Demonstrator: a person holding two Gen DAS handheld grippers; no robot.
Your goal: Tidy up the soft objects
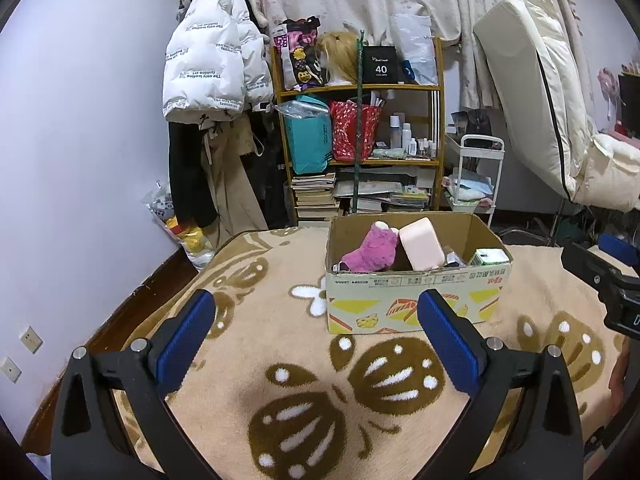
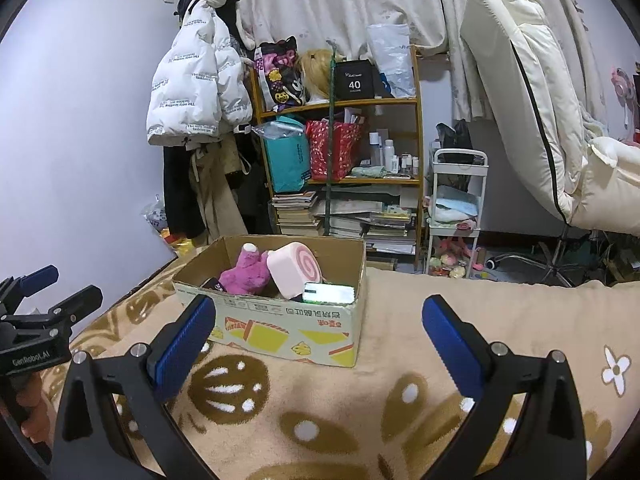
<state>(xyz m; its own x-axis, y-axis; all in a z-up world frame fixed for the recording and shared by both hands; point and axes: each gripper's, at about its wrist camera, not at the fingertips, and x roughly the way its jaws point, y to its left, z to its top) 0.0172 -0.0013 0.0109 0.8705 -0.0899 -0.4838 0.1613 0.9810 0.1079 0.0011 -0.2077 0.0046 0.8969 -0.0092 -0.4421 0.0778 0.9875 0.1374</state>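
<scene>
A cardboard box (image 1: 416,300) stands on the beige blanket (image 1: 280,360). In it lie a purple plush toy (image 1: 368,250), a pink swiss-roll cushion (image 1: 422,244) and a green-white pack (image 1: 490,258). My left gripper (image 1: 316,320) is open and empty, a little short of the box's front left. In the right wrist view the same box (image 2: 288,328) holds the plush (image 2: 244,270), the cushion (image 2: 294,268) and the pack (image 2: 328,294). My right gripper (image 2: 318,324) is open and empty, near the box's front right corner.
The blanket (image 2: 400,380) covers a bed with a dark wooden edge (image 1: 120,316) at left. Behind stand a cluttered shelf (image 1: 360,128), a hanging white jacket (image 1: 212,56), a white cart (image 2: 456,208) and a cream chair (image 2: 532,112). The other gripper shows at each frame's side.
</scene>
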